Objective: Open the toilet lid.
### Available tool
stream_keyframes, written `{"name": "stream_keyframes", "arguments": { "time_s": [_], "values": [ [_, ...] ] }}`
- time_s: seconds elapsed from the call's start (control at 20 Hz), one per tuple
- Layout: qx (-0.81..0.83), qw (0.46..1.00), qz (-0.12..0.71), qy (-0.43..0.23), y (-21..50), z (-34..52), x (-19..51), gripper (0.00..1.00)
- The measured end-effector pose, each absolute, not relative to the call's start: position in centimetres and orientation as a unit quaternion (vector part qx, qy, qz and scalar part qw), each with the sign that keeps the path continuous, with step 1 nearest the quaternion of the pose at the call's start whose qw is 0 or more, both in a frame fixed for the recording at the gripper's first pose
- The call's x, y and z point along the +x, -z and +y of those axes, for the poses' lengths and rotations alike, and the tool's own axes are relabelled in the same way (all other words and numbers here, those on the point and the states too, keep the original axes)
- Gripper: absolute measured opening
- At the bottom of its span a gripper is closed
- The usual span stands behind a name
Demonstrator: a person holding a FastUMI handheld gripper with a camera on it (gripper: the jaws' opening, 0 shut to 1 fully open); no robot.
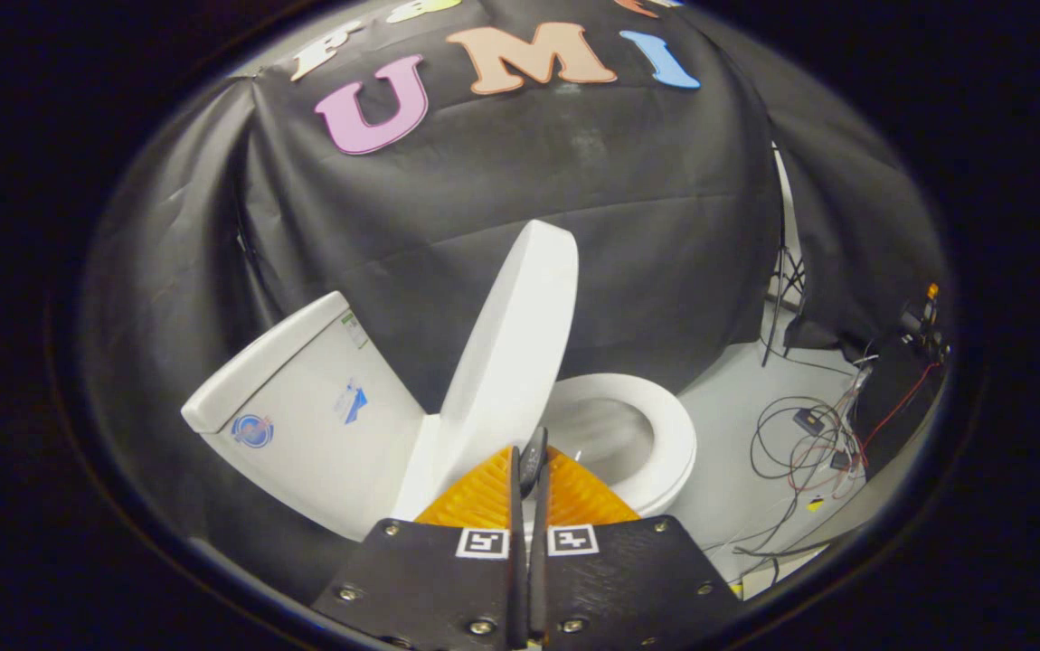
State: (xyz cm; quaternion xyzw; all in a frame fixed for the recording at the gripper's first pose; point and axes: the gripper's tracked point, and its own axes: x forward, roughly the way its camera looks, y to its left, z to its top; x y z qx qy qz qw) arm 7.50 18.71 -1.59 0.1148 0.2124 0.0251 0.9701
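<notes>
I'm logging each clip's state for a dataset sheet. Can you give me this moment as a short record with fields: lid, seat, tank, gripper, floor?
lid: toilet lid raised, standing nearly upright, tilted toward the tank
seat: toilet seat down on the bowl, uncovered
tank: toilet tank beside the lid, stickers on its side
gripper: gripper at the lid's lower edge, jaws closed together; whether they pinch the lid cannot be told
floor: loose cables beyond the bowl

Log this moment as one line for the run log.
task: open toilet lid | lid: raised, nearly upright | seat: down on bowl | gripper: fingers closed together at lid's lower edge, grip on lid unclear | tank: behind lid
</notes>
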Motion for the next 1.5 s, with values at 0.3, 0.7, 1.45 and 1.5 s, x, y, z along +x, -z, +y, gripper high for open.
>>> {"name": "stream_keyframes", "arguments": {
  "time_s": [0.3, 0.7, 1.45, 1.5],
  "values": [
    [0.102, 0.974, 0.198, -0.035, 0.2, 20.4, 7.5, 0.02],
    [0.097, 0.978, 0.181, -0.049, -1.4, 23.1, 7.5, 0.01],
    [0.138, 0.976, 0.166, -0.038, -2.7, 27.7, 8.3, 0.01],
    [0.135, 0.976, 0.165, -0.04, -2.8, 28.1, 8.3, 0.01]
  ]
}}
